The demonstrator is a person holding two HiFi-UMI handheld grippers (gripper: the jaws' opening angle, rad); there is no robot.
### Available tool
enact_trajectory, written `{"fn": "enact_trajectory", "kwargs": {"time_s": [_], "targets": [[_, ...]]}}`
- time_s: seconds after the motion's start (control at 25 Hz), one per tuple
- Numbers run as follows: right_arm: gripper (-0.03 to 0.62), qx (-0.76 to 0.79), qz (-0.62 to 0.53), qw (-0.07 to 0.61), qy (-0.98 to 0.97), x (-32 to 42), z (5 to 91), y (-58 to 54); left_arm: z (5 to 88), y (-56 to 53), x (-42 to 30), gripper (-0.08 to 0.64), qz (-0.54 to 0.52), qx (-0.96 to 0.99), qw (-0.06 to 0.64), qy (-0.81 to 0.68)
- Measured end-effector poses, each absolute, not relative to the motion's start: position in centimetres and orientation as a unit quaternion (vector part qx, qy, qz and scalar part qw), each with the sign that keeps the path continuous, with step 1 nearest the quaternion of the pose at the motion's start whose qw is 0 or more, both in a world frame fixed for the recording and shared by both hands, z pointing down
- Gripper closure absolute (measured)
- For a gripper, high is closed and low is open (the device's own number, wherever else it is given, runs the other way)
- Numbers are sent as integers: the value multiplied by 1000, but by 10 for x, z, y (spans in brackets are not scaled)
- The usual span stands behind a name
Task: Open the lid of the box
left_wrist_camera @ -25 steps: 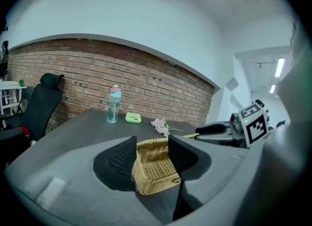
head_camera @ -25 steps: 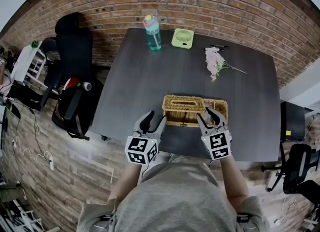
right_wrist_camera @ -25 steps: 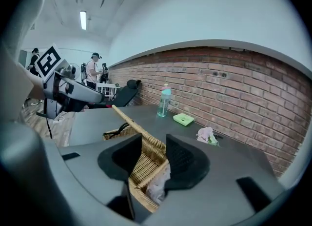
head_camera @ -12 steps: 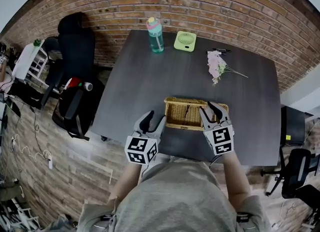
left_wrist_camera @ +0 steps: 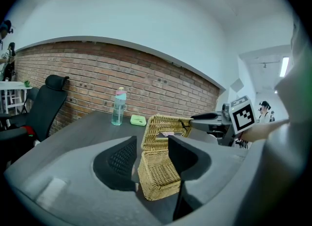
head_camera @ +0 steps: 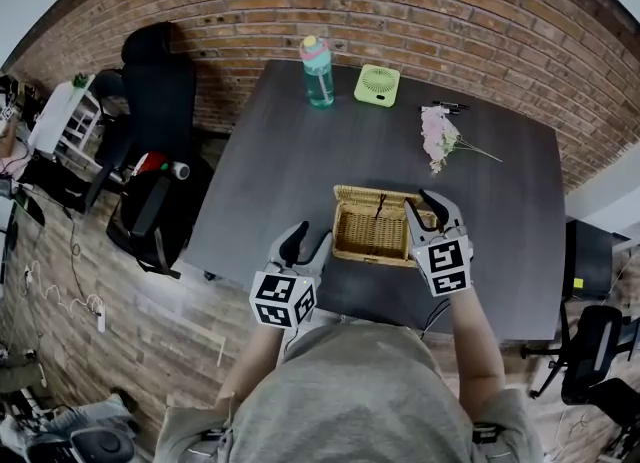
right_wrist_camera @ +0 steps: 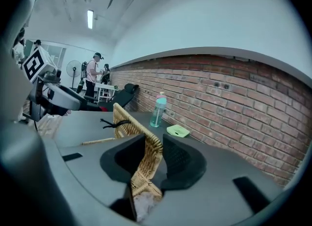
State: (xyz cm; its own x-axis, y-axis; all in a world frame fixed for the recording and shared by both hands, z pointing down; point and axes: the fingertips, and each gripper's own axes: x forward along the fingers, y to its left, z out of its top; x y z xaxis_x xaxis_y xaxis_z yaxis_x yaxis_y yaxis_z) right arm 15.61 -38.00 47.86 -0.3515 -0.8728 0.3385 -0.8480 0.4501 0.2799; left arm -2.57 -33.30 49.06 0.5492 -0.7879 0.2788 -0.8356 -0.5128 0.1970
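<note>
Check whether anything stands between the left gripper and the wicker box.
Nothing visible does. Only bare table lies between the left gripper, its fingers apart, and the wicker box. The left gripper view looks straight onto the box's near end between those fingers.

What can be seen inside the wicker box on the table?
Head view: the wicker box shows bare woven floor. Its right end is covered by the right gripper, whose jaws have just been closing on the raised lid.
</note>
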Motion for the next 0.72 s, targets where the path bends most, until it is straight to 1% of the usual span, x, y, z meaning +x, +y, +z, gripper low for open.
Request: {"fn": "enact_trajectory", "kwargs": {"time_s": [0.72], "targets": [[481,525,5,206,-826,169,484,-429,493,-343,-23,362,83,863,156,-473]]}}
